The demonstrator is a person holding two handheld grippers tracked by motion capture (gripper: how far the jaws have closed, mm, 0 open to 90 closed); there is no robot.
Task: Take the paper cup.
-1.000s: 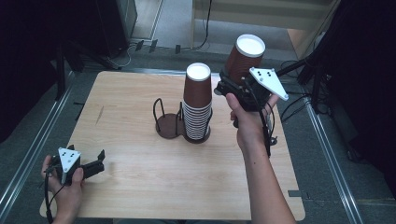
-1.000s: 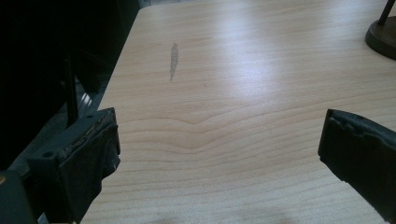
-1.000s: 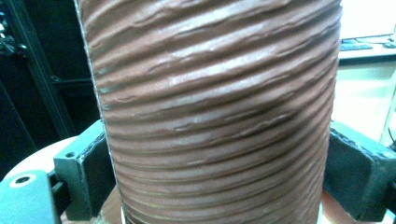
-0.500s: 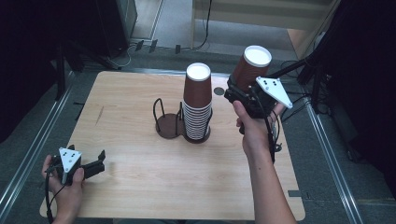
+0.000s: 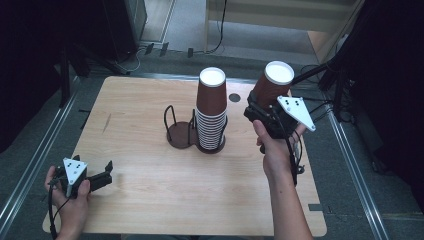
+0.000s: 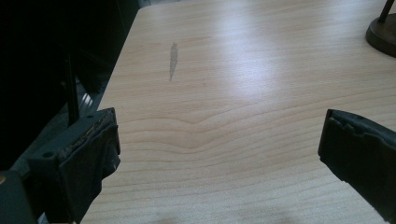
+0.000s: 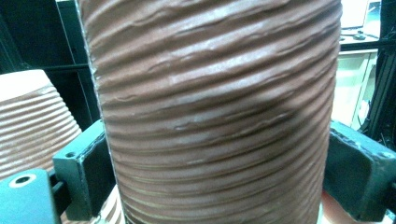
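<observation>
At the near left corner of the worktop [image 5: 150, 200] the left gripper [image 5: 102, 175] rests low with its jaws spread wide and nothing between them — well apart from the cups. Farther in, near the middle, stands a two-ring wire cup holder [image 5: 181, 131]; its right ring carries one upright stack of upside-down ribbed brown paper cups [image 5: 210, 112], its left ring is bare. To the right of that stack, the right gripper [image 5: 260, 111] clamps a single ribbed paper cup [image 5: 272, 82] — also bottom-up, long axis upright, held in the air. The holder's bare ring lies to its left, beyond the stack, so the right hand is the nearer one.
</observation>
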